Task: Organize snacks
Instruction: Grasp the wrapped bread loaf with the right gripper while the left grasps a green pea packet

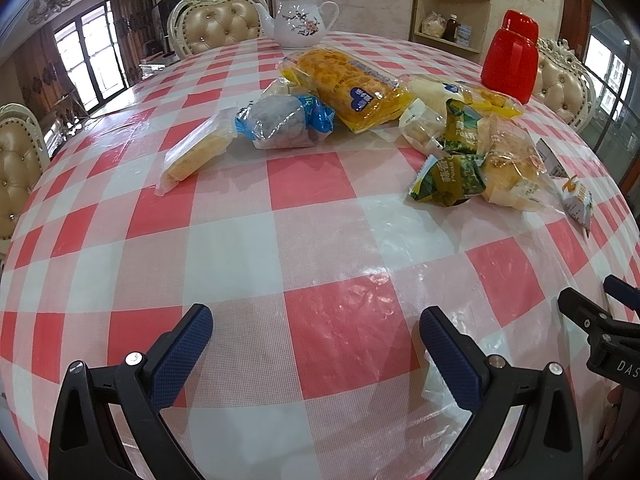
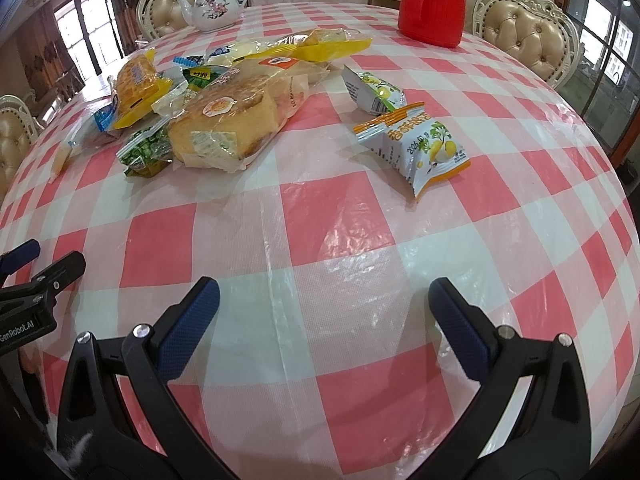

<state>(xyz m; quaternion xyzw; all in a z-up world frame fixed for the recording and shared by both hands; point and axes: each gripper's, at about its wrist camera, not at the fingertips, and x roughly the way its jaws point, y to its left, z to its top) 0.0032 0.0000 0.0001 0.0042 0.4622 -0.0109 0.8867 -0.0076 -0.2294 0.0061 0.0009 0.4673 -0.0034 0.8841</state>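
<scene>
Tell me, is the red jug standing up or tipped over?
Standing up. The red jug sits upright on the checked table, its handle running straight up its side and its cap on top.

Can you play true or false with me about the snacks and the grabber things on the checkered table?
1. Both grabbers are empty. True: the left gripper and the right gripper are open, holding nothing.
2. The teapot is red. False: the teapot is white with flowers; the red jug is the red thing.
3. The sponge cake lies in a clear bag. True: the sponge cake is wrapped in clear plastic.
4. The two small white packets are buried in the pile. False: the white packets lie apart, right of the pile.
5. The tablecloth is blue. False: the tablecloth is red and white.
</scene>
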